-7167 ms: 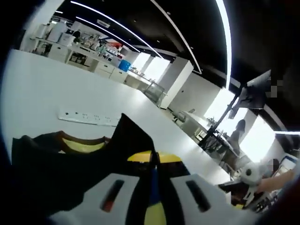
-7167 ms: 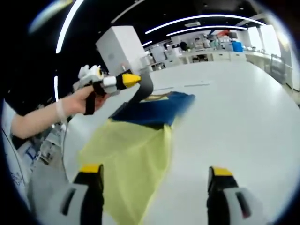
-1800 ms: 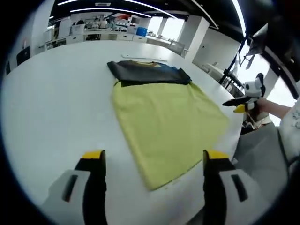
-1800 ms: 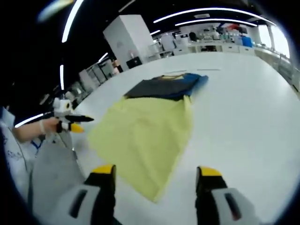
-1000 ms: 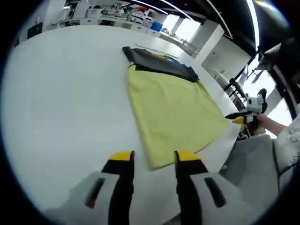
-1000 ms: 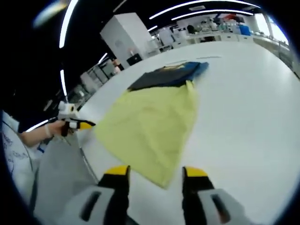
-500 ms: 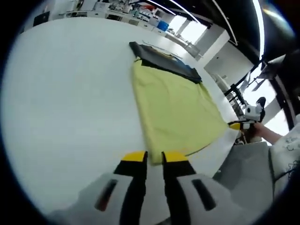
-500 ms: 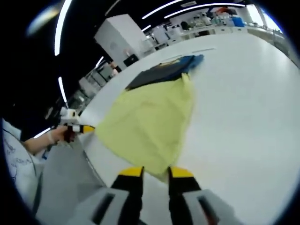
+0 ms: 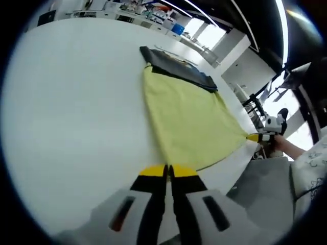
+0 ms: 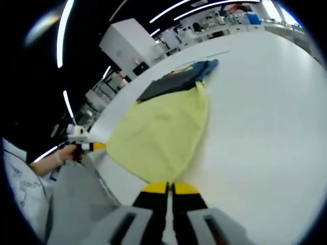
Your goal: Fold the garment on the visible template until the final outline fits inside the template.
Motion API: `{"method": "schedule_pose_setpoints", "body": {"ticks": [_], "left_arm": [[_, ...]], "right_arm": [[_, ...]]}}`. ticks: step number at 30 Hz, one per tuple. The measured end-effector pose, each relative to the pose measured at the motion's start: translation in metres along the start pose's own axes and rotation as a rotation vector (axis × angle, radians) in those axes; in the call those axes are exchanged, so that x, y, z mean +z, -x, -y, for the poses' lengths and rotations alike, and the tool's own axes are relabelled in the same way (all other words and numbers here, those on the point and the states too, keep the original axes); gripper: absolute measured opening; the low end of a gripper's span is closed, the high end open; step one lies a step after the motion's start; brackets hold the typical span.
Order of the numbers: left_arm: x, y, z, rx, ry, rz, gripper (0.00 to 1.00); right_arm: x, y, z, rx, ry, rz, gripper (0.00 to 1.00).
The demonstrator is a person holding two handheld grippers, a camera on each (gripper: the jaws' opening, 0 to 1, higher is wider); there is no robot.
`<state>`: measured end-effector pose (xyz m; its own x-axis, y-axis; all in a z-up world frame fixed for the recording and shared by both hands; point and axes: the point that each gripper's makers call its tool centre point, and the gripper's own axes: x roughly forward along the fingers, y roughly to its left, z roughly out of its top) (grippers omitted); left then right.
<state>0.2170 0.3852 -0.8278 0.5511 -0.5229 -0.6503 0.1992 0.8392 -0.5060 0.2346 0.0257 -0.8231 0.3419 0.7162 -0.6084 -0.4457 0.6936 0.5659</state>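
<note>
A yellow garment [image 9: 189, 120] lies flat on the white table [image 9: 76, 102], with its dark folded upper part [image 9: 176, 66] at the far end. My left gripper [image 9: 167, 171] is shut on the near corner of the yellow hem. In the right gripper view the same garment [image 10: 163, 127] spreads out ahead with the dark and blue part [image 10: 176, 77] beyond, and my right gripper [image 10: 170, 187] is shut on the other hem corner. Each gripper also shows in the other's view, pinching a stretched corner: the right gripper [image 9: 254, 137] and the left gripper [image 10: 97, 146], held by a hand [image 10: 64, 153].
The table edge [image 9: 240, 163] runs close beside the garment, with a grey-clad lap [image 9: 260, 194] below it. A white strip [image 10: 217, 52] lies on the table past the garment. Wide bare tabletop [image 10: 265, 117] stretches to the side. Lab benches stand far behind.
Both pairs of jaws have gone from wide open to closed and come down onto the two near hem corners. The hem edge is now pulled taut between them.
</note>
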Motion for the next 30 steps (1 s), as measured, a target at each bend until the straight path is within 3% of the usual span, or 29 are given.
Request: {"method": "schedule_pose_setpoints", "body": {"ticks": [5, 15, 27, 30], "left_arm": [[-0.003, 0.008, 0.014, -0.053, 0.021, 0.005, 0.00], [-0.022, 0.039, 0.054, -0.187, 0.047, -0.058, 0.00], [-0.042, 0.067, 0.078, -0.246, 0.075, -0.116, 0.00], [-0.042, 0.076, 0.098, -0.288, 0.093, -0.105, 0.00]], "right_arm": [[0.002, 0.010, -0.003, 0.017, -0.018, 0.003, 0.00], [-0.017, 0.046, -0.012, 0.025, -0.032, -0.043, 0.00], [-0.039, 0.080, -0.034, 0.049, -0.095, -0.058, 0.00], [-0.041, 0.088, -0.037, 0.064, -0.117, -0.062, 0.00]]}}
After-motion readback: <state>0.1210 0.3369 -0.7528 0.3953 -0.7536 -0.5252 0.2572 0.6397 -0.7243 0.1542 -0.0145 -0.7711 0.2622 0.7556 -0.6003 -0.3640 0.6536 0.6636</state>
